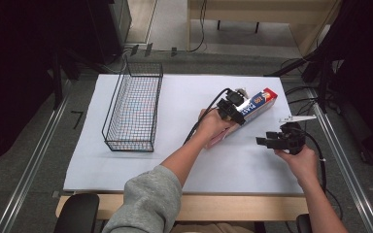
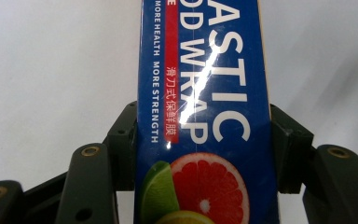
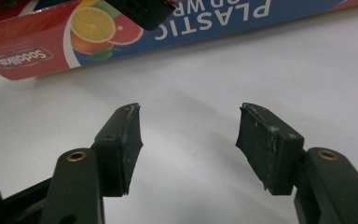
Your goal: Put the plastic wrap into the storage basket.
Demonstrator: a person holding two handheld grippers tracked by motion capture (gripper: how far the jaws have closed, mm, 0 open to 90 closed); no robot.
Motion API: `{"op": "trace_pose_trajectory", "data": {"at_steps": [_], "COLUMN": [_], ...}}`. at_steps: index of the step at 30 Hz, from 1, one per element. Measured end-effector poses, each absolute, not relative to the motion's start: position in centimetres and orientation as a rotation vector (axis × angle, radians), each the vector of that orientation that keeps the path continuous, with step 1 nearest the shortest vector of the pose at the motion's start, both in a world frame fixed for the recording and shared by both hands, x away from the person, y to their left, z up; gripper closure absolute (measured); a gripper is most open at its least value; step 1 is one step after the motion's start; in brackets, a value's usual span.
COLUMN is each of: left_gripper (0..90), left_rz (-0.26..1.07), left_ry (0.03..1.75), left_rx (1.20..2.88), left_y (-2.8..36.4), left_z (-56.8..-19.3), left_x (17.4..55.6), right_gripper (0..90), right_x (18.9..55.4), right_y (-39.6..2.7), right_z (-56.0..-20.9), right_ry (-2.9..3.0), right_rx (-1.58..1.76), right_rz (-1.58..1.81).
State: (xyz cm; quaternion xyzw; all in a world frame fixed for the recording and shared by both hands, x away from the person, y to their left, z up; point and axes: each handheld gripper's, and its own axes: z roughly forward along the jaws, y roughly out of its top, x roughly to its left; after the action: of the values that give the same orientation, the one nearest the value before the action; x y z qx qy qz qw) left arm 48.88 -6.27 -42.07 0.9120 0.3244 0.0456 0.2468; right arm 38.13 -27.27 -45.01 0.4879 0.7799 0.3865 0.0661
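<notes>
— Black wire first, far left on the white table sheet (image 1: 184, 160): a wire basket (image 1: 133, 109) stands there, long and narrow, well apart from both hands.

— And moving right from it?

— The left gripper (image 1: 233, 112) comes next, near the middle of the sheet. Its jaws are clamped on the plastic wrap box (image 1: 252, 108), one pad pressed to each long side. The left gripper view makes that plain: the blue face of the plastic wrap box (image 2: 205, 116) runs straight up between the two black fingers (image 2: 123, 140), with white lettering, a red strip and cut citrus fruit printed on it.

— Where does the box sit?

— On the sheet, lying flat and slanted, right of centre, its red end pointing towards the far right corner. The near end is hidden under the left hand (image 1: 212, 124).

— Is it lifted?

— I cannot tell from the high view; it looks to rest on the sheet.

— And the right side?

— The right gripper (image 1: 264, 141) is held just in front of the box, near it but not touching. In the right gripper view its jaws stand wide apart with only bare sheet between the pads (image 3: 270, 144), and the plastic wrap box (image 3: 42, 42) lies across the top of that view, red end to the left.
</notes>
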Motion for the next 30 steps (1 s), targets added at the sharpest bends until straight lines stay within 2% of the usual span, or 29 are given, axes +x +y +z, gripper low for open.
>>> {"op": "trace_pose_trajectory", "data": {"at_steps": [30], "left_gripper": [41.2], "left_rz": [0.126], "left_ry": [0.932], "left_rx": [2.421], "left_y": [-1.8], "left_z": [-37.0], "left_x": [47.4], "right_gripper": [40.5], "right_x": [38.1], "right_y": [-26.8], "right_z": [-45.1], "right_ry": [2.379], "right_rx": [1.43], "right_rz": [1.164]}}
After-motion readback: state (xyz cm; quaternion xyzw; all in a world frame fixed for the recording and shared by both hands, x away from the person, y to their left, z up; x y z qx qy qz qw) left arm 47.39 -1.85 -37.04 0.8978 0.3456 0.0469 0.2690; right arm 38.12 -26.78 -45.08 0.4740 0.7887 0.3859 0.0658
